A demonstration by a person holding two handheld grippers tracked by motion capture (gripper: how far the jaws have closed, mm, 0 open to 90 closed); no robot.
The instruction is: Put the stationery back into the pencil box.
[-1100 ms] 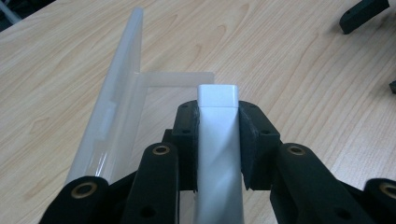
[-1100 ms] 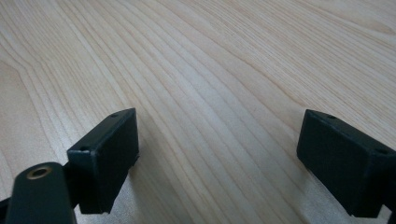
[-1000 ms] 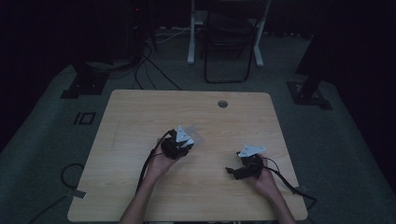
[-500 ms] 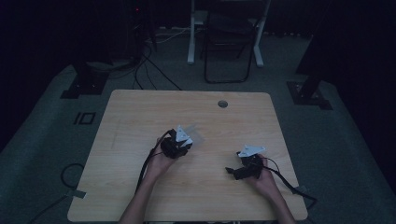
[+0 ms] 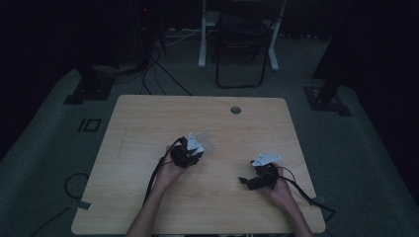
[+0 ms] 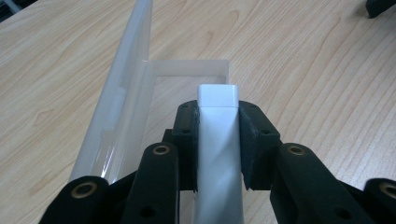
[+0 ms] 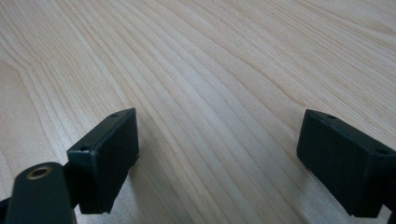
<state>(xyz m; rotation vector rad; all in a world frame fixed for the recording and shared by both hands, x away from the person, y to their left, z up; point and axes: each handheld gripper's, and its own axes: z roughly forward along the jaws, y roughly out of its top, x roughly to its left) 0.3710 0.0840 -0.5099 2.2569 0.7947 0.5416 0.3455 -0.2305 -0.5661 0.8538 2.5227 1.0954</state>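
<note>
— What do your fingers hold?
— Your left gripper clamps a white bar above the clear case, mid-table; your right gripper gapes, empty, near right.
— Any change?
— Both hands stayed almost where they were.

High view is very dim; room beyond my table goes near black, floor murky grey-green, grain soft and noisy. My two gripper views are far brighter, evenly lit, wood grain sharp. In left gripper view, white block is slightly blown out with a soft sheen, and clear case beside it shows faint glare. In right gripper view, soft shadows under my jaws; near jaw edges slightly blurred.
</note>
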